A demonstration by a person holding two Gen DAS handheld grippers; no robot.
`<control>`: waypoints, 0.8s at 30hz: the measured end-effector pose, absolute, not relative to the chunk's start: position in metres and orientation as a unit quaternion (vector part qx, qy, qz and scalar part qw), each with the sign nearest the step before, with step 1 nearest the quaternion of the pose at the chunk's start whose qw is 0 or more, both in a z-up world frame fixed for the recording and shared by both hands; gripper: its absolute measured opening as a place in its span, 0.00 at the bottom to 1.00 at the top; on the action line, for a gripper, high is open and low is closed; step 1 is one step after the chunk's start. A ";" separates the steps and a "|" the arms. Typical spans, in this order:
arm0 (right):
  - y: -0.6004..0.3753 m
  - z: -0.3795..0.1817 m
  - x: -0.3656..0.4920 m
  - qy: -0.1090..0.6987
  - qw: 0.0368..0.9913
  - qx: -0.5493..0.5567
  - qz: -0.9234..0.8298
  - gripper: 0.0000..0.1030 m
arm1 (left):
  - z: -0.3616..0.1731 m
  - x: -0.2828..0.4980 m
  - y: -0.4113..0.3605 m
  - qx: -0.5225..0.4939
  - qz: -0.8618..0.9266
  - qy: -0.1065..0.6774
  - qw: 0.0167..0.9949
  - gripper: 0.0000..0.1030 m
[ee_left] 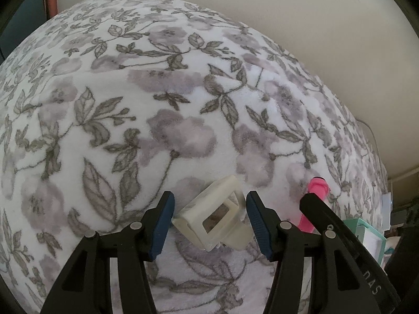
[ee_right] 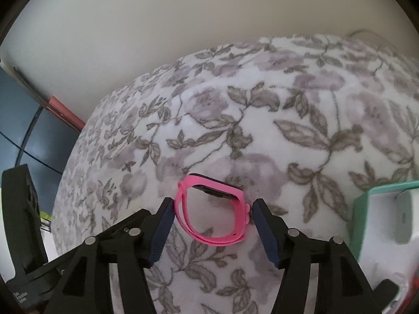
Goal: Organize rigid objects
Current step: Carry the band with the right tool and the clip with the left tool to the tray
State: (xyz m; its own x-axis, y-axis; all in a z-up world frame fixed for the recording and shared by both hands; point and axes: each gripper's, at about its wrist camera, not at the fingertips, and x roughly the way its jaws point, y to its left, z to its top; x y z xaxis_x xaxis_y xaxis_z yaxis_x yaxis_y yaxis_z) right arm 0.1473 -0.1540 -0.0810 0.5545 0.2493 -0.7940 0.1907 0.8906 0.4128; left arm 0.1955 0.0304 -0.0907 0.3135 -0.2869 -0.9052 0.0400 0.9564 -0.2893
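Observation:
A cream plastic case (ee_left: 212, 219) with a small square window lies tilted between the blue pads of my left gripper (ee_left: 209, 201). Both pads rest against its sides, so the gripper is shut on it, just over the floral blanket (ee_left: 157, 104). In the right wrist view a pink watch band (ee_right: 212, 209) with a dark face stands as a loop on the blanket (ee_right: 288, 130). My right gripper (ee_right: 212, 205) straddles it, pads at its two sides, and the loop keeps its round shape. The pink band (ee_left: 315, 191) also shows in the left wrist view, beside a black finger (ee_left: 322, 214).
A teal box (ee_right: 366, 204) with a white insert sits at the right edge of the blanket and shows as the teal box (ee_left: 366, 233) in the left wrist view. A pale wall (ee_right: 157, 39) runs behind the bed. A black device (ee_right: 18, 209) stands at the left.

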 end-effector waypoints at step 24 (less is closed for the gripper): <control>-0.167 -0.070 0.136 0.466 0.843 0.269 -0.003 0.61 | -0.082 0.186 0.034 -0.140 -0.090 0.586 0.793 0.57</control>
State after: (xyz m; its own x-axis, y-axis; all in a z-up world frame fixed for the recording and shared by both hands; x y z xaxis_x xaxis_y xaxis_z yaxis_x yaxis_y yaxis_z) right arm 0.1363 -0.1668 -0.0696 0.5652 0.2455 -0.7876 0.2563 0.8552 0.4505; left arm 0.1856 0.0339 -0.0823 0.2962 -0.3076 -0.9042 -0.0212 0.9444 -0.3282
